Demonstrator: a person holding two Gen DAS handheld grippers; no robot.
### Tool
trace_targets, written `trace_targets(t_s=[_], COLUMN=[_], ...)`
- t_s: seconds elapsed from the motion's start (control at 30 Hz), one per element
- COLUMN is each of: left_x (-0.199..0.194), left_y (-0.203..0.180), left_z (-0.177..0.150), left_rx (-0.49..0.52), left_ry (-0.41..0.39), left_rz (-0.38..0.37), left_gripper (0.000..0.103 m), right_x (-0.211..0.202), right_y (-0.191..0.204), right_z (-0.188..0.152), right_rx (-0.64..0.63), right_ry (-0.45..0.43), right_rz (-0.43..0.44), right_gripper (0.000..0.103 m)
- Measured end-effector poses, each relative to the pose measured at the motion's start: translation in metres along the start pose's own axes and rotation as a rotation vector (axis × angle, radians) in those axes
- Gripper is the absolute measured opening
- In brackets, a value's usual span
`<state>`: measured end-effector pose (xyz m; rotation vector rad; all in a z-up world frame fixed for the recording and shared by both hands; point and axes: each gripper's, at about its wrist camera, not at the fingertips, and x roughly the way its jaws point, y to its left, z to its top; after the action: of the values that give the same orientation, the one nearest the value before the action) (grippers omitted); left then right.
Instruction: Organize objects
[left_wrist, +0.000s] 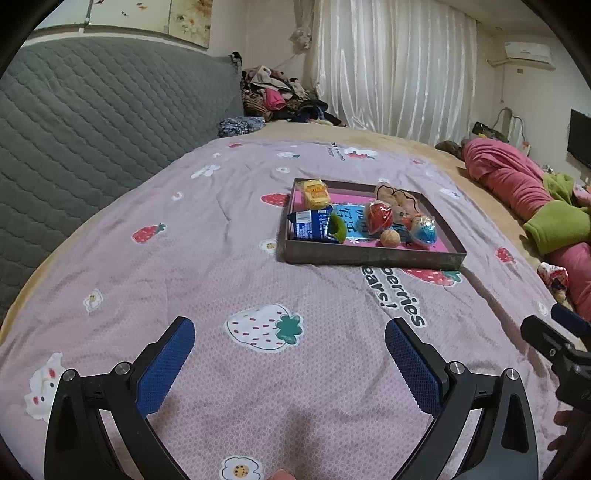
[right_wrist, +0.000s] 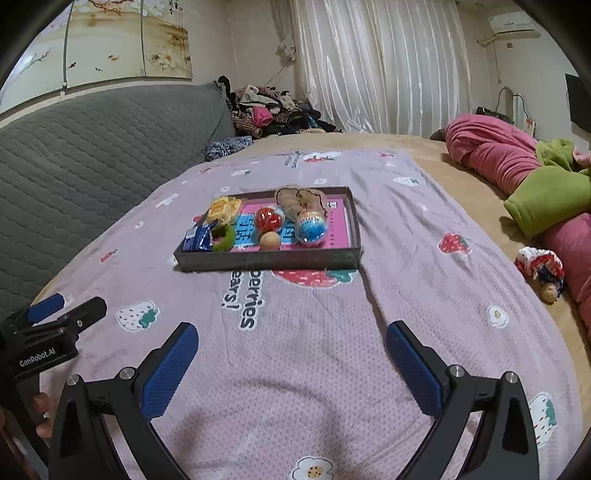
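A dark shallow tray (left_wrist: 369, 256) (right_wrist: 266, 260) lies on the pink strawberry-print bedspread (left_wrist: 229, 288) (right_wrist: 314, 354). Inside it are a yellow packet (left_wrist: 316, 194) (right_wrist: 221, 208), a blue snack packet (left_wrist: 310, 225) (right_wrist: 197, 238), a green ring (left_wrist: 338, 229) (right_wrist: 225, 238), a red ball (left_wrist: 379, 217) (right_wrist: 269, 218), a small tan ball (left_wrist: 390, 238) (right_wrist: 270, 240), a blue netted ball (left_wrist: 424, 229) (right_wrist: 312, 226) and a brown plush toy (left_wrist: 397, 199) (right_wrist: 301, 201). My left gripper (left_wrist: 290, 363) and right gripper (right_wrist: 291, 365) both hover open over the bedspread, well short of the tray, with nothing between their fingers.
A grey quilted headboard (left_wrist: 92, 118) (right_wrist: 85, 147) rises on the left. Rolled pink and green blankets (left_wrist: 532, 199) (right_wrist: 532, 173) lie on the right, with a small doll (right_wrist: 541, 267) beside them. Clothes are piled (left_wrist: 280, 96) by the white curtain (right_wrist: 380, 62).
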<state>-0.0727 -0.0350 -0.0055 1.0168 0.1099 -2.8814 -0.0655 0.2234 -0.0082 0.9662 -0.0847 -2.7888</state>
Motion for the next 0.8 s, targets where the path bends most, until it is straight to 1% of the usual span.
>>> trace_targets(t_s=[0.23, 0.4, 0.6, 0.8], left_x=[0.003, 0.01, 0.015, 0.016], left_y=[0.0, 0.003, 0.007, 0.005], left_z=[-0.005, -0.009, -0.013, -0.014], left_rx=[0.009, -0.004, -0.016, -0.011], left_ry=[-0.004, 0.013, 0.028, 0.026], left_rz=[0.001, -0.004, -0.005, -0.009], left_gripper=[0.103, 0.103, 0.103, 0.103], right_x=[0.004, 0.005, 0.007, 0.011], right_y=[0.001, 0.0, -0.001, -0.001], right_z=[-0.008, -0.013, -0.019, -0.021], right_rx=[-0.008, -0.019, -0.017, -0.024], right_ry=[0.012, -0.001, 0.007, 0.016], right_rz=[-0.006, -0.014, -0.016, -0.022], right_gripper=[0.102, 0.102, 0.103, 0.102])
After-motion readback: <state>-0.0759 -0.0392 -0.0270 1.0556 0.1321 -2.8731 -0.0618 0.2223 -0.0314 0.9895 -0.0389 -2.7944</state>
